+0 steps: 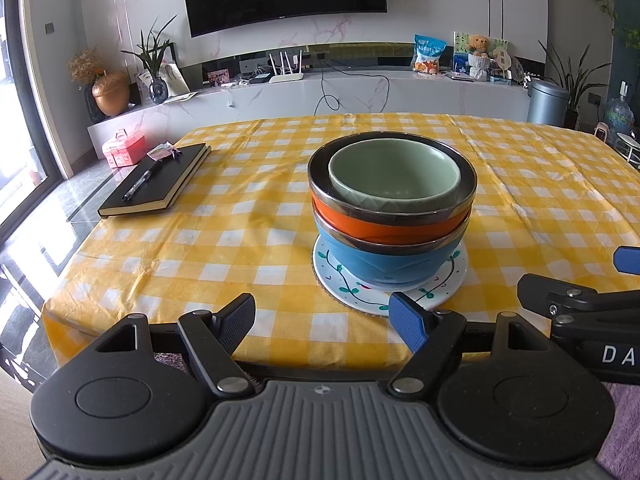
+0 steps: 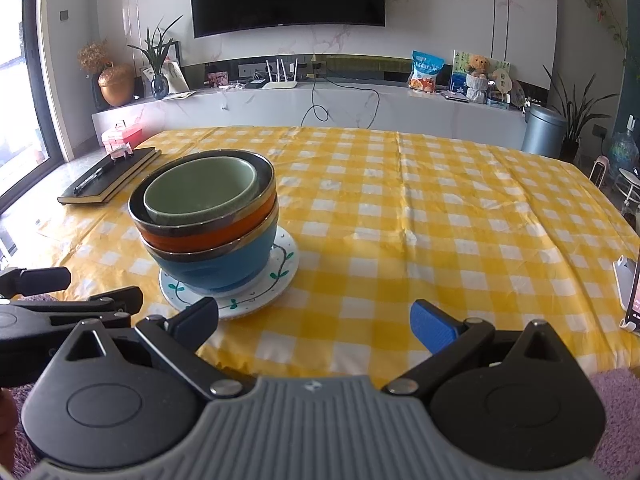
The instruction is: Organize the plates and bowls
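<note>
A stack stands on the yellow checked tablecloth [image 1: 248, 240]: a white plate with green vines [image 1: 452, 284] at the bottom, a blue bowl [image 1: 376, 260] on it, an orange bowl [image 1: 360, 226] in that, and a green bowl [image 1: 394, 176] on top. The left gripper [image 1: 326, 322] is open at the near table edge, just short of the plate, with nothing between its fingers. In the right wrist view the same plate [image 2: 284, 268], blue bowl [image 2: 224, 264], orange bowl [image 2: 208, 236] and green bowl [image 2: 200, 192] sit at the left. The right gripper [image 2: 316, 324] is open and empty, to the right of the stack.
A black notebook [image 1: 156, 182] with a pen [image 1: 138, 184] lies at the table's far left. A phone on a stand [image 2: 632, 292] sits at the right edge. Beyond the table are a TV console, a pink box [image 1: 124, 148] and a grey bin [image 1: 546, 102].
</note>
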### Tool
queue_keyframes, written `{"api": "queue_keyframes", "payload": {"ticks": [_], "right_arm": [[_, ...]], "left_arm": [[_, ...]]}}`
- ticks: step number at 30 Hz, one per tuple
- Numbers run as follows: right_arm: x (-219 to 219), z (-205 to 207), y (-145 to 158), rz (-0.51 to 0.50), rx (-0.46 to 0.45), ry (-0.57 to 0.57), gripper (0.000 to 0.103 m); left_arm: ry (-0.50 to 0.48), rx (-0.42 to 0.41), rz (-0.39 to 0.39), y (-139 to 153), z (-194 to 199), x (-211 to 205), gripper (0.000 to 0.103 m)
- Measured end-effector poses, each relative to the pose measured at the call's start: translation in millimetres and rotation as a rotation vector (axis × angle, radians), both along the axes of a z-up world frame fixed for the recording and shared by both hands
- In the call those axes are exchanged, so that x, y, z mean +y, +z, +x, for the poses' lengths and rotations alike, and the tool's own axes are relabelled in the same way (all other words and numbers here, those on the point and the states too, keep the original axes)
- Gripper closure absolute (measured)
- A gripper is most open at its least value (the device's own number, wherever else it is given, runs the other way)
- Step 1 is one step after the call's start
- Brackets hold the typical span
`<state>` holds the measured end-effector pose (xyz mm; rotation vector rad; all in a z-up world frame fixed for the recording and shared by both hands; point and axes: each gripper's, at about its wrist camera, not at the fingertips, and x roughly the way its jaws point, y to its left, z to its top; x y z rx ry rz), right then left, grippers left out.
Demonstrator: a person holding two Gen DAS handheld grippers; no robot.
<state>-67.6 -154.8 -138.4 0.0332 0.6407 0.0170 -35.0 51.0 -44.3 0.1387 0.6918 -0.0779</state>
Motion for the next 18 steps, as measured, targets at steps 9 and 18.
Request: {"api": "queue_keyframes", "payload": {"ticks": [9, 18], "right_arm": [[-0.5, 0.3, -0.6, 0.001, 0.006, -0.002, 0.003], [-0.3, 1.1, -2.2, 0.002, 0.013, -0.003, 0.003]], "left_arm": [[0.003, 0.004, -0.002, -1.1, 0.5, -0.2, 0.014], [0.003, 0.005, -0.003, -1.1, 0.9, 0.1, 0.014]]}}
